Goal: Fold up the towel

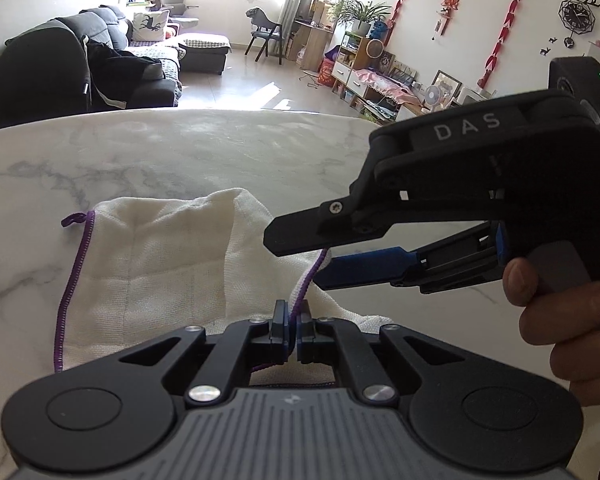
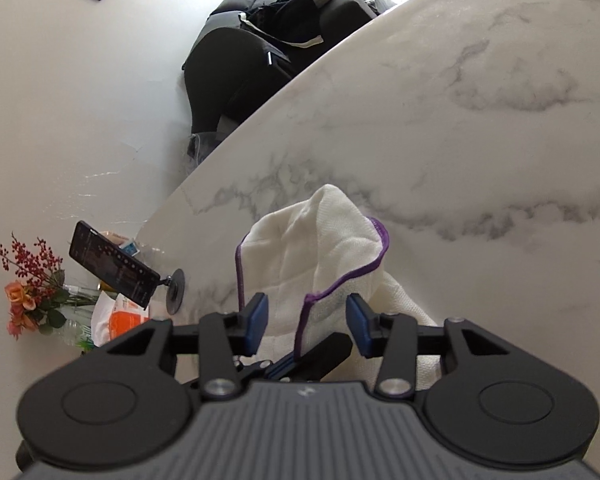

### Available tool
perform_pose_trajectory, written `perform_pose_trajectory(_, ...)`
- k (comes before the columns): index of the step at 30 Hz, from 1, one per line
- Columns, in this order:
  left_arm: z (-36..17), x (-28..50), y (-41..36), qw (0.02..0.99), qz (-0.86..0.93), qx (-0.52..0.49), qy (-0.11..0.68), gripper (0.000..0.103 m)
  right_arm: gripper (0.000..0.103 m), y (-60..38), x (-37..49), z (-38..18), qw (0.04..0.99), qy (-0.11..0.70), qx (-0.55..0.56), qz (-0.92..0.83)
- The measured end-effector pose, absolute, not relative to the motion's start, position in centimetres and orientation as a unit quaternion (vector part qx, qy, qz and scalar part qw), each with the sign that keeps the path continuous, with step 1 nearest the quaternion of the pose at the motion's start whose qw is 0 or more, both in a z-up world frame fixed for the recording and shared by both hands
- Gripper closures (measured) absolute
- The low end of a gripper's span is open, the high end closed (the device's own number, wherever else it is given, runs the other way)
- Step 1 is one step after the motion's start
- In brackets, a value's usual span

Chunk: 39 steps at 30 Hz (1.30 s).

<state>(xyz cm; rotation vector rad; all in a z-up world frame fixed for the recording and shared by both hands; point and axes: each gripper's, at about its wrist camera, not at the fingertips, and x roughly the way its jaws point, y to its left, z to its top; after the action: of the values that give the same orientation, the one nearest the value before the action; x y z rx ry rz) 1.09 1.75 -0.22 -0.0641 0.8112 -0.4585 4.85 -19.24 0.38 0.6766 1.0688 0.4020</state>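
A white towel (image 1: 160,264) with a purple hem lies rumpled on the marble table (image 1: 180,152). My left gripper (image 1: 293,320) is shut on the towel's purple edge and holds it raised. My right gripper (image 1: 300,258) comes in from the right, open, with its two fingers on either side of the same raised edge just beyond the left one. In the right wrist view the towel (image 2: 320,248) hangs between the open blue pads of the right gripper (image 2: 307,318), purple hem running down the middle. The left gripper's fingertips (image 2: 308,364) show just below it.
A phone on a stand (image 2: 116,264) sits near the table's edge, with flowers (image 2: 28,300) and packets beside it. A dark sofa (image 1: 100,68) and shelves (image 1: 364,64) stand in the room beyond the table.
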Motion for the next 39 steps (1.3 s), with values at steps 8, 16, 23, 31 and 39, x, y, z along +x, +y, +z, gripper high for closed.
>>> perform_pose_trajectory(8, -0.4, 0.8, 1.8, 0.889, -0.238, -0.013, 0.391, 0.088, 0.092, -19.4, 4.2, 1.4, 0.833, 0.458, 0.261, 0.165)
perform_pose_trajectory(16, 1.4, 0.7, 4.0, 0.902, -0.223, -0.031, 0.367, 0.042, 0.097, -19.4, 3.9, 2.9, 0.857, 0.426, 0.226, 0.185)
perform_pose_trajectory(23, 2.5, 1.0, 6.3, 0.914, -0.187, -0.046, 0.357, 0.034, 0.086, -20.6, 4.0, 2.8, 0.843, 0.442, 0.252, 0.174)
perform_pose_trajectory(31, 1.7, -1.7, 2.7, 0.909, -0.264, 0.101, 0.306, 0.059, 0.075, -22.1, 2.9, 2.0, 0.835, 0.452, 0.269, 0.157)
perform_pose_trajectory(39, -1.1, -1.6, 0.1, 0.889, -0.285, 0.176, 0.311, 0.067, 0.069, -22.0, 2.1, 2.3, 0.836, 0.45, 0.267, 0.162)
